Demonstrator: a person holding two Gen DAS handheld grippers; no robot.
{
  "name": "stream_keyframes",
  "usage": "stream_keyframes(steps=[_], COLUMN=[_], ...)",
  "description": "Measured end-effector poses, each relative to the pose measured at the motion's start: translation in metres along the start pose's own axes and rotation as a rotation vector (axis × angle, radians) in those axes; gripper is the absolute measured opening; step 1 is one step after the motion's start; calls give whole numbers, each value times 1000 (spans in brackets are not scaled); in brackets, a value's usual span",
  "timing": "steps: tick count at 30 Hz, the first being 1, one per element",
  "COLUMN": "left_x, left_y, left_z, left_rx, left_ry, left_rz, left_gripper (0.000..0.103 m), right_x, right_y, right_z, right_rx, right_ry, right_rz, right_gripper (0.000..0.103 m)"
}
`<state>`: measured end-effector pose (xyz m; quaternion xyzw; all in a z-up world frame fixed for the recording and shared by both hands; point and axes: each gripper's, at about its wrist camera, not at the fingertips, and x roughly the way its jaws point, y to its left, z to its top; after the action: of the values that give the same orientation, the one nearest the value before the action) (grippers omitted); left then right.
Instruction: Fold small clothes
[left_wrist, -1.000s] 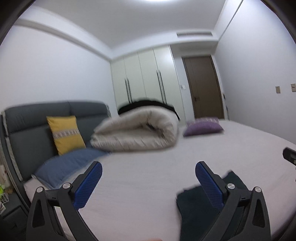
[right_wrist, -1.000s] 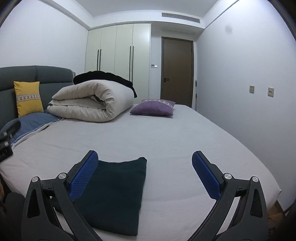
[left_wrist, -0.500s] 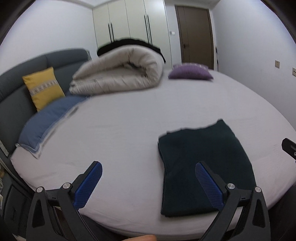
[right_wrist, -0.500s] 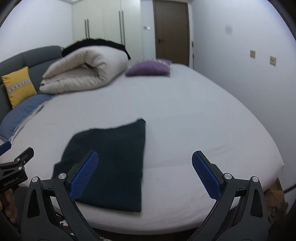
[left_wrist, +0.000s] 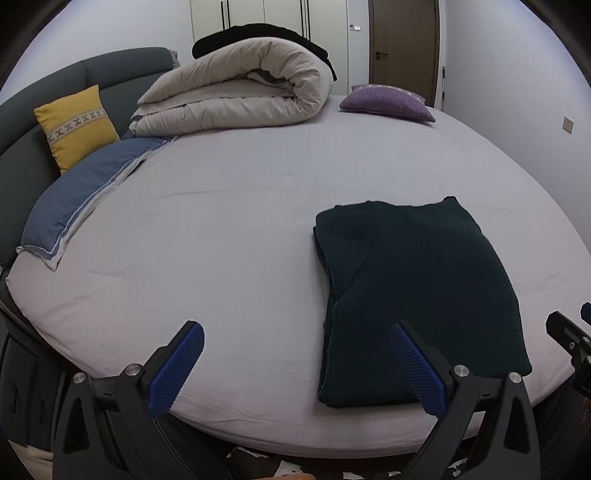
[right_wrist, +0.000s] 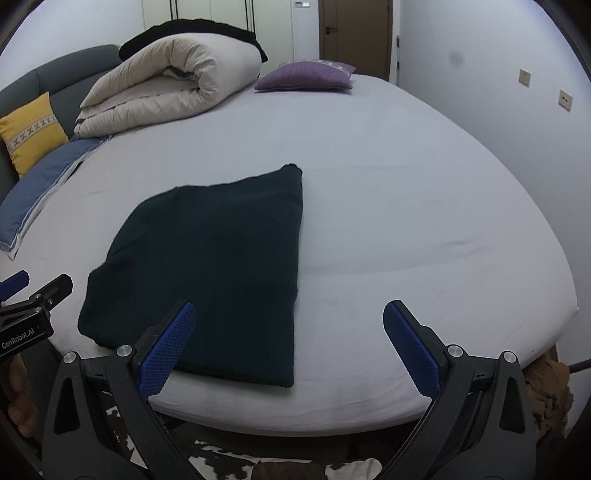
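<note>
dark garment (right_wrist: 207, 266) lay folded near bed (right_wrist: 406, 192) edge. left claw (left_wrist: 295, 363) & right claw (right_wrist: 290, 341) both apart, empty. risk: pinching one layer only, fold would slump.

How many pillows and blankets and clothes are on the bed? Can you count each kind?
Cushions: 2, the yellow cushion and the purple cushion.
Pillows: 1, the blue pillow.
Duvets: 1, the rolled cream duvet.
Black items behind the duvet: 1, the black bundle.
Folded clothes: 1, the dark green garment.
Total: 6.
</note>
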<state>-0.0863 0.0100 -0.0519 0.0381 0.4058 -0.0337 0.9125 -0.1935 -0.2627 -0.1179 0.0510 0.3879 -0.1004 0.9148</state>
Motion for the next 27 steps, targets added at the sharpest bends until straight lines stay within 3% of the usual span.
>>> stream_keyframes(steps=[6,27], left_x=[6,9], left_y=[0,-2], left_z=[-2,-5], left_rx=[-3,2], left_ry=[23,34], left_rz=[-10,-15], left_gripper=[103,103], right_x=[17,13], right_y=[4,17], right_z=[0,1], right_rx=[-13,-11], right_ry=[25,28], right_rz=[0,6], right_gripper=[103,103])
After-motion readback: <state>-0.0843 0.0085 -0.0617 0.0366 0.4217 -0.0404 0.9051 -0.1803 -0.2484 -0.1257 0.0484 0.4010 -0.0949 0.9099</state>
